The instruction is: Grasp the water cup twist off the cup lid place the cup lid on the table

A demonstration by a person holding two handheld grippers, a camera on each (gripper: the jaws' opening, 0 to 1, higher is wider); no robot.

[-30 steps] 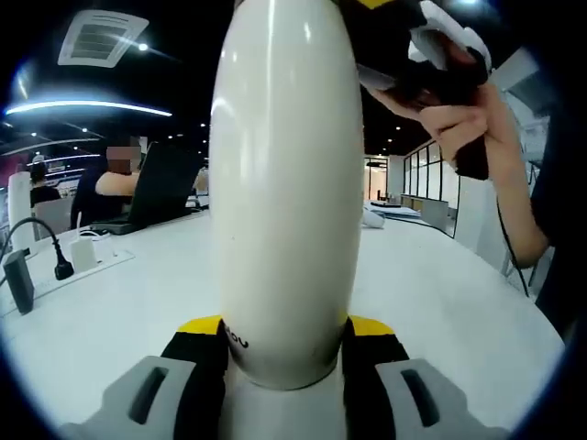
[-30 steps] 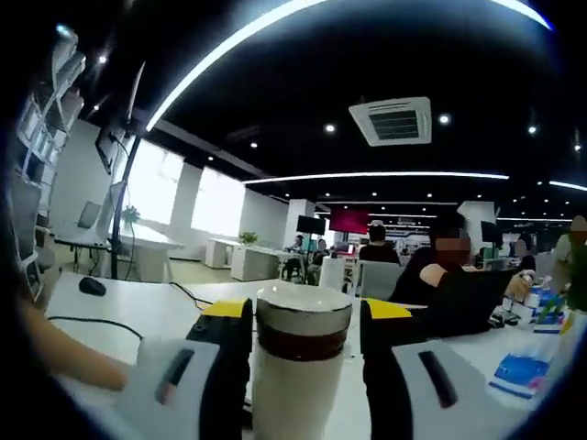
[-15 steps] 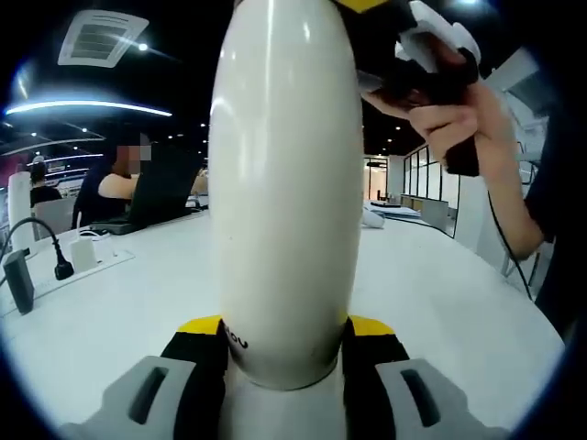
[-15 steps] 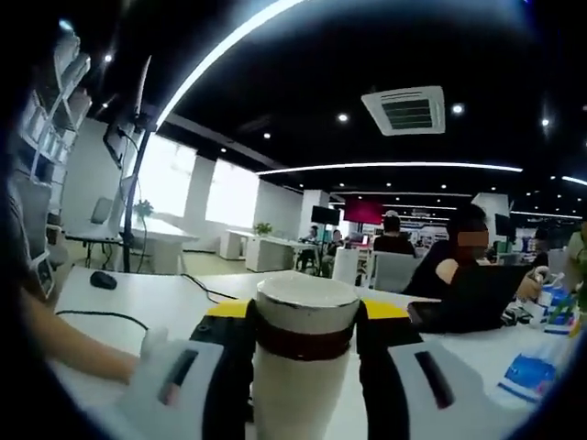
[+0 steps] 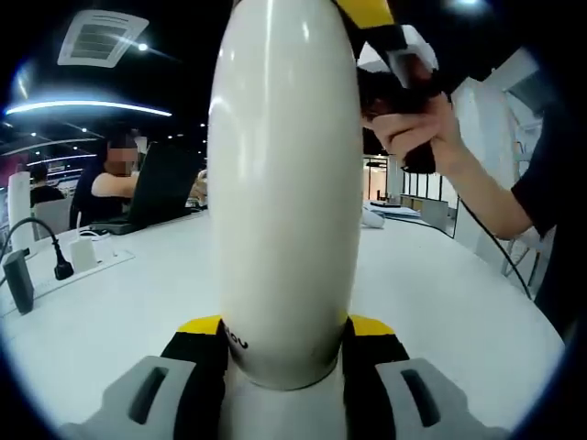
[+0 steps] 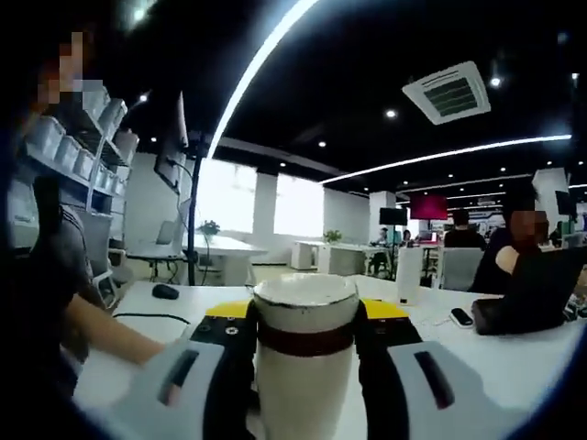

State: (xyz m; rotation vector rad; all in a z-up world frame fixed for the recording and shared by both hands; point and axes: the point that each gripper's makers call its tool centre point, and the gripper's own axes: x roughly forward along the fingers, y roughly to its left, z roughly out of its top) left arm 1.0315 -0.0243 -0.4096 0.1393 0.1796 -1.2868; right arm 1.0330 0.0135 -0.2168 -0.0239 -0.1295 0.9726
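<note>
The tall glossy white water cup (image 5: 282, 183) was clamped upright by the left gripper (image 5: 282, 344); its white, brown-banded cup lid (image 6: 305, 316) was clenched by the right gripper (image 6: 304, 321), which had rotated, indicating twisting under way.

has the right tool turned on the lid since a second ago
Yes. In the left gripper view the hand holding the right tool has swung left toward the water cup, judged against the windows behind it.

The water cup (image 5: 282, 183) ran past the top edge, its lid unseen; the right gripper's (image 5: 385, 37) tips were cut off there too.
</note>
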